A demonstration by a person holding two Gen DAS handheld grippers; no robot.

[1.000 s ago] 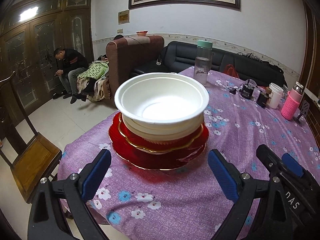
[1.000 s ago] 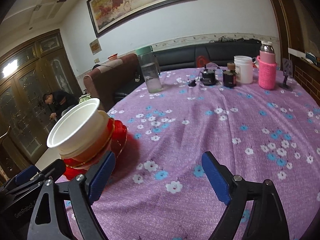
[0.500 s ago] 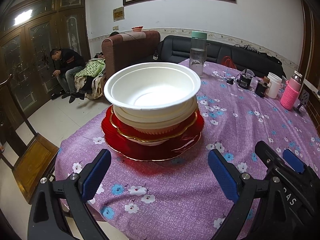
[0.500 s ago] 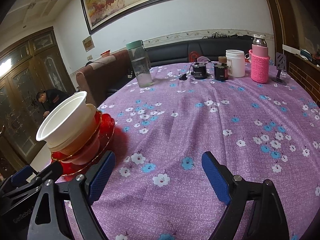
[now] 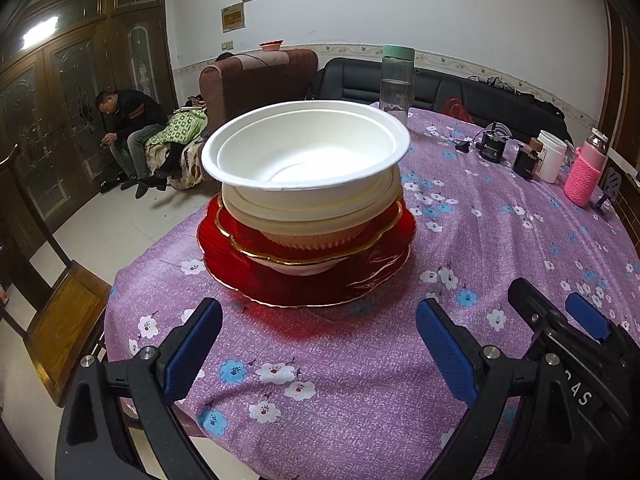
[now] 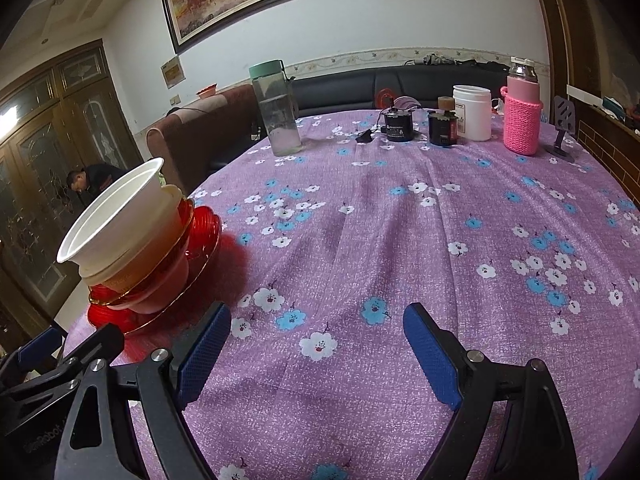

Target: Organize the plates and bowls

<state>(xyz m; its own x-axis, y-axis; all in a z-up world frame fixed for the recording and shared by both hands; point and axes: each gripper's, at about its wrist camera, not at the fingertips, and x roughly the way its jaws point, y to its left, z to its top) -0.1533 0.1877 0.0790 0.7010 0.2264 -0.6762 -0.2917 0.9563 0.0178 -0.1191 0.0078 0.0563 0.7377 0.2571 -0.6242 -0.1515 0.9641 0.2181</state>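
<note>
A stack stands near the table's left edge: a white bowl (image 5: 304, 152) on top of other white bowls, on a gold-rimmed red plate (image 5: 384, 240), on a larger red plate (image 5: 320, 294). The same stack (image 6: 132, 240) shows at the left of the right wrist view. My left gripper (image 5: 318, 344) is open and empty, just in front of the stack, apart from it. My right gripper (image 6: 316, 350) is open and empty over bare cloth, to the right of the stack. The right gripper also shows in the left wrist view (image 5: 568, 320).
The round table has a purple flowered cloth (image 6: 400, 220). At its far side stand a clear bottle (image 6: 278, 116), small black devices (image 6: 398, 124), a white jar (image 6: 472, 112), a pink-sleeved bottle (image 6: 522, 114) and a phone stand (image 6: 562, 128). A wooden chair (image 5: 60, 316) stands at the left.
Both grippers have drawn back a little from the stack and risen; the stack looks unmoved on the table. Both stay open.
</note>
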